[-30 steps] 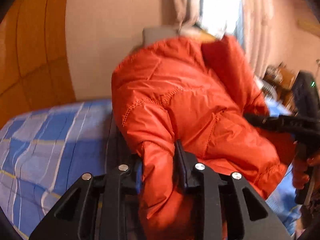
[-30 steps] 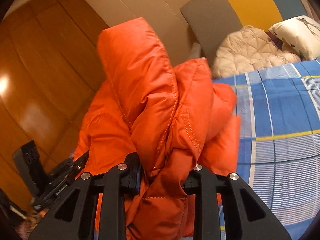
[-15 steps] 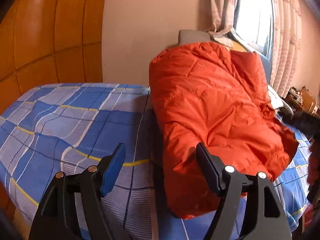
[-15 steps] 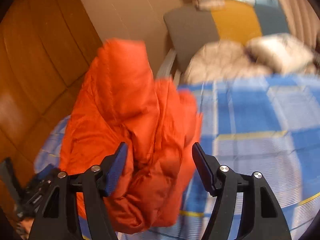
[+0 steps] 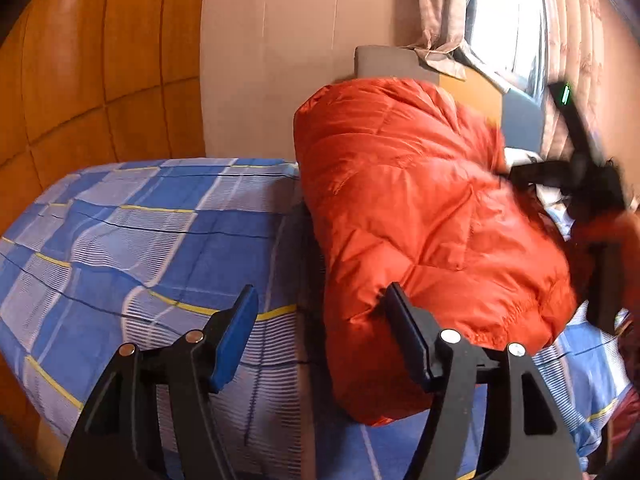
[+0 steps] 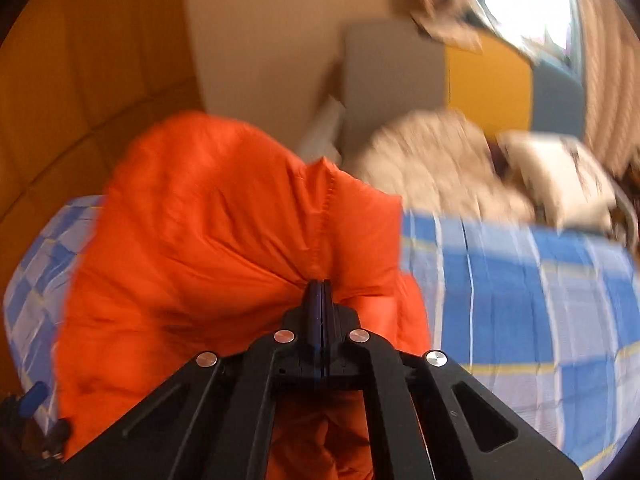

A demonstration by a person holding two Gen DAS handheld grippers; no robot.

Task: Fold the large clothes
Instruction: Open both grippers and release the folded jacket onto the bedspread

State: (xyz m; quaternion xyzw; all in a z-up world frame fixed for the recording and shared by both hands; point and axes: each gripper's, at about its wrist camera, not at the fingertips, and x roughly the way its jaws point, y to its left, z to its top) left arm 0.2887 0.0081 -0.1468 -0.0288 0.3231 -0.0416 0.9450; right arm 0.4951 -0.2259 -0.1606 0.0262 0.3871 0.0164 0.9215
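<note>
Beside jacket [image 5: 420,220], bare bedsheet [image 5: 140,248]

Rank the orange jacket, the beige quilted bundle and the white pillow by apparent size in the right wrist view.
1. orange jacket, by far the largest, though nearest the camera.
2. beige quilted bundle.
3. white pillow, similar to the bundle; motion blur makes this order unsure.

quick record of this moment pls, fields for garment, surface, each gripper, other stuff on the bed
garment: orange puffer jacket, bunched lengthwise on the bed
surface: bed with blue checked sheet
left gripper: jaws wide apart, holding nothing, right jaw against the jacket's near end
right gripper: jaws pressed together on a fold of the jacket
other: beige quilted garment and white pillow at the headboard end, blurred
</note>
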